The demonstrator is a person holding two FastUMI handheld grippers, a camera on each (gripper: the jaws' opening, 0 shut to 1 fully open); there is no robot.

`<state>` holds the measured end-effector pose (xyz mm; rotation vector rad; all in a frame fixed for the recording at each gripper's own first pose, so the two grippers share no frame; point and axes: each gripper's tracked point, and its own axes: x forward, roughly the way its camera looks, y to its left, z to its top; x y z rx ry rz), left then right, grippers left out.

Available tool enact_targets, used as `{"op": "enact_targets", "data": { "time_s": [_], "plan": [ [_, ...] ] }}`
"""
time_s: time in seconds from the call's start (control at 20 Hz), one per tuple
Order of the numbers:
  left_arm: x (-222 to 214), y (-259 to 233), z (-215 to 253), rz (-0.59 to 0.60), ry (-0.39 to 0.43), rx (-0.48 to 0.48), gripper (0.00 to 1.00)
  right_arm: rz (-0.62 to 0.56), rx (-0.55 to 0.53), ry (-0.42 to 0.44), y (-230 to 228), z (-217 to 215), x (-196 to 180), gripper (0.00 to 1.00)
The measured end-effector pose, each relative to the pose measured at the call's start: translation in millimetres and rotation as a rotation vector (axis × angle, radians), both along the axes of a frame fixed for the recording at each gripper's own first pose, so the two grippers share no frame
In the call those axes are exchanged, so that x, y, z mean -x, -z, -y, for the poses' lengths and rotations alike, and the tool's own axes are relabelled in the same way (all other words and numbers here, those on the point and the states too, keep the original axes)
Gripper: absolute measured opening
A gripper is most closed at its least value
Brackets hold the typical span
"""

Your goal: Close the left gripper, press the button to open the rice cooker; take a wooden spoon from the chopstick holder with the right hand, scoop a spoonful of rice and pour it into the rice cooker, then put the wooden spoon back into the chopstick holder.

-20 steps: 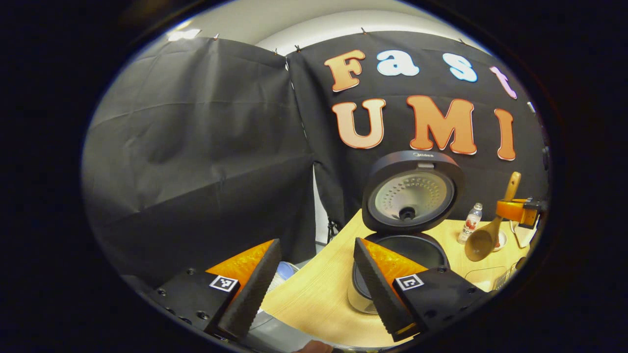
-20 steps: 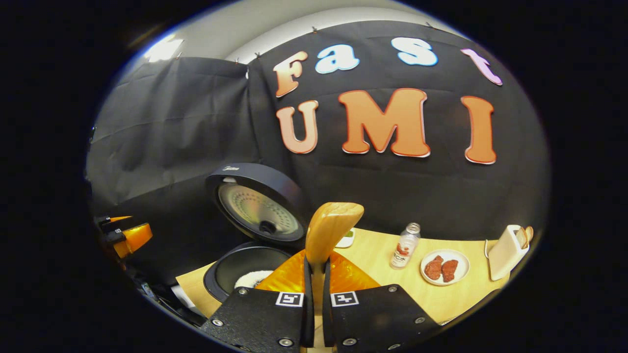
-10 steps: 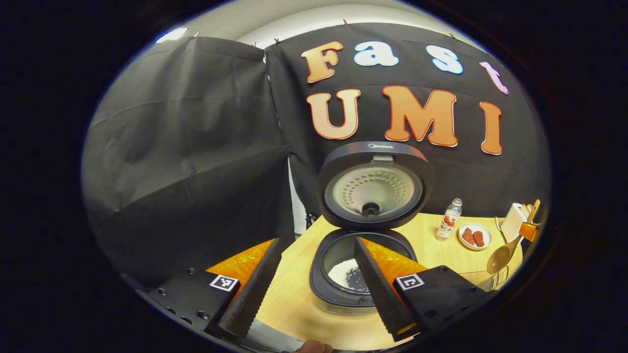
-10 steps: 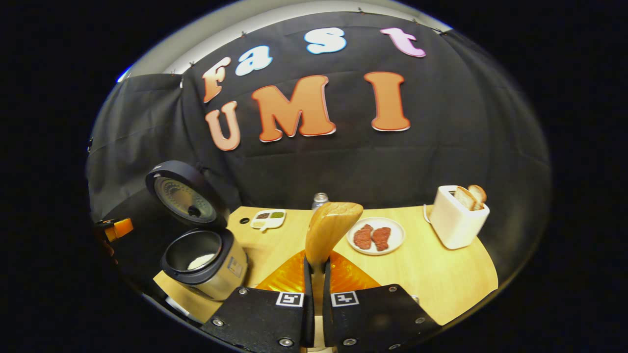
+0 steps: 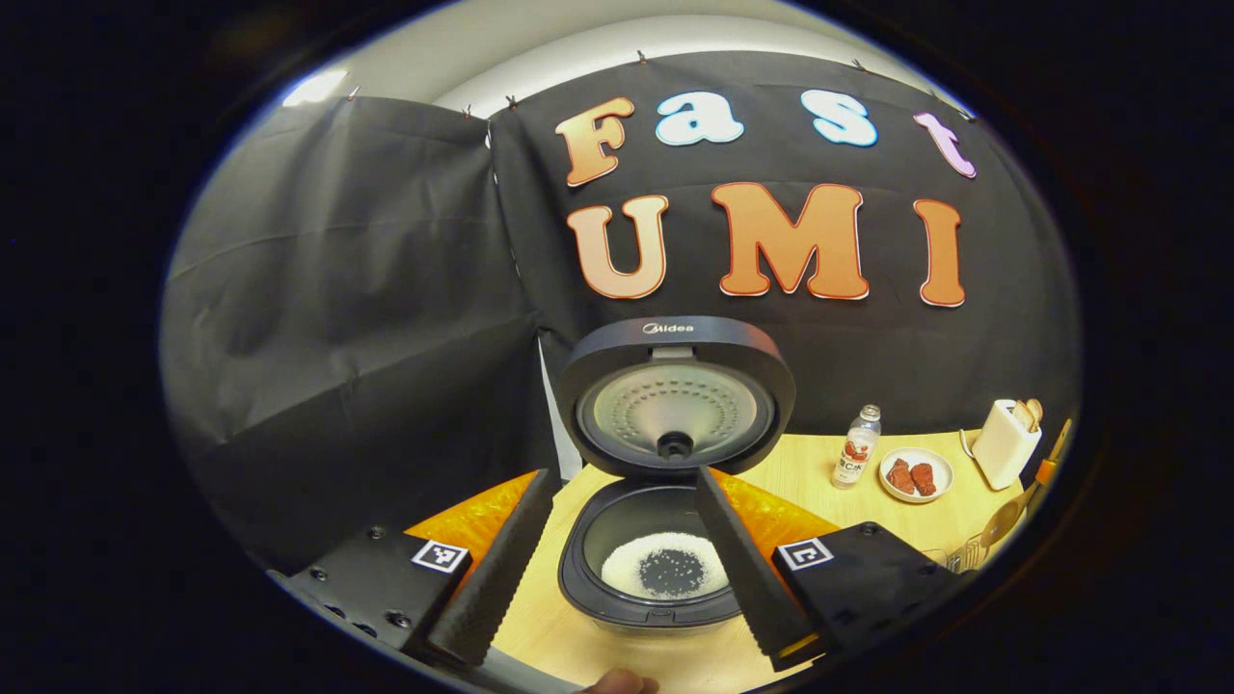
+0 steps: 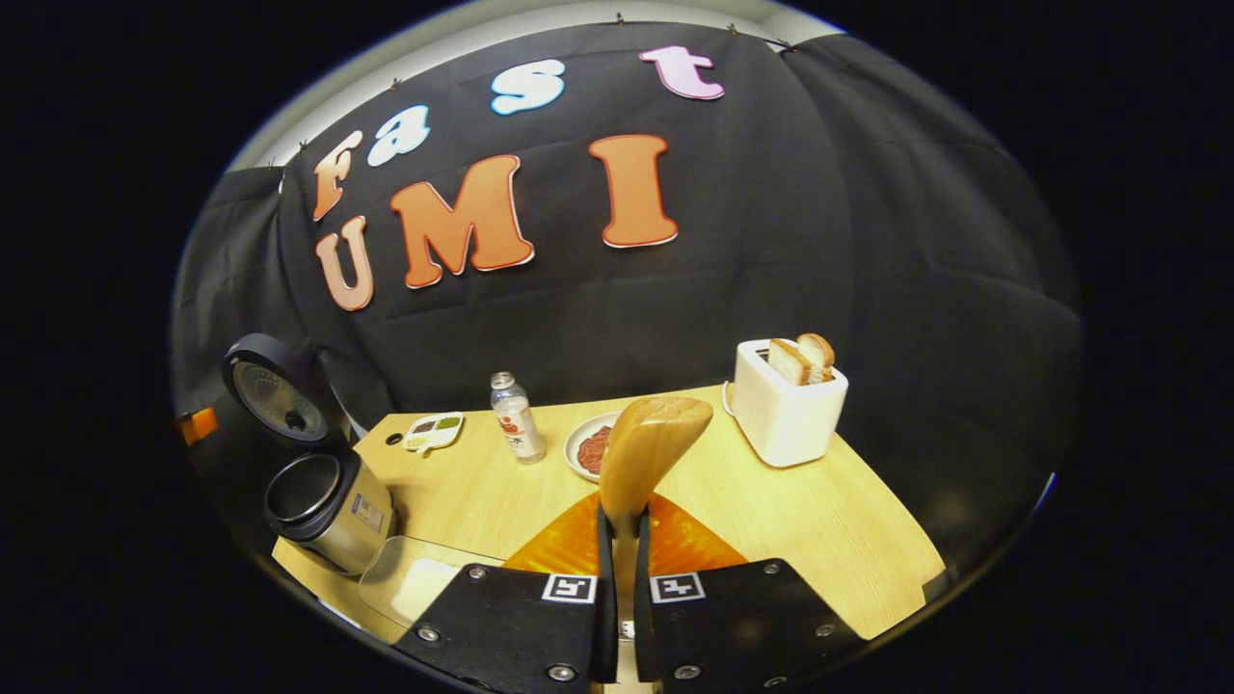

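My left hand-held gripper [image 5: 617, 564] hangs wide open and empty above the rice cooker [image 5: 665, 569], whose lid stands up over white rice in the pot. My right hand-held gripper [image 6: 622, 540] is clamped on the wooden spoon [image 6: 648, 453], bowl upward, over the desk [image 6: 819, 520].

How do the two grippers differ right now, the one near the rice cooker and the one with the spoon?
The left gripper has its fingers spread wide and holds nothing; the right gripper has its fingers pressed together on the wooden spoon handle. The left gripper looks over the open rice cooker, with rice in the pot; the right gripper faces the toaster side of the table. Both hang above the same table.
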<state>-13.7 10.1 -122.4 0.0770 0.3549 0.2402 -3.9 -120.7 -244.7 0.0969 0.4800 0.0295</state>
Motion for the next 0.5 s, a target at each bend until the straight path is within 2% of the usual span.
{"op": "enact_targets", "data": {
  "time_s": [0.35, 0.5],
  "plan": [
    [0, -25, 1, 0.038, -0.018, -0.029, 1.0, -0.108, -0.029, 0.032, 54, 6, 8, 0.06],
    [-4, -29, -5, 0.049, -0.021, -0.037, 1.0, -0.153, -0.078, 0.048, 67, 7, 9, 0.07]
  ]
}}
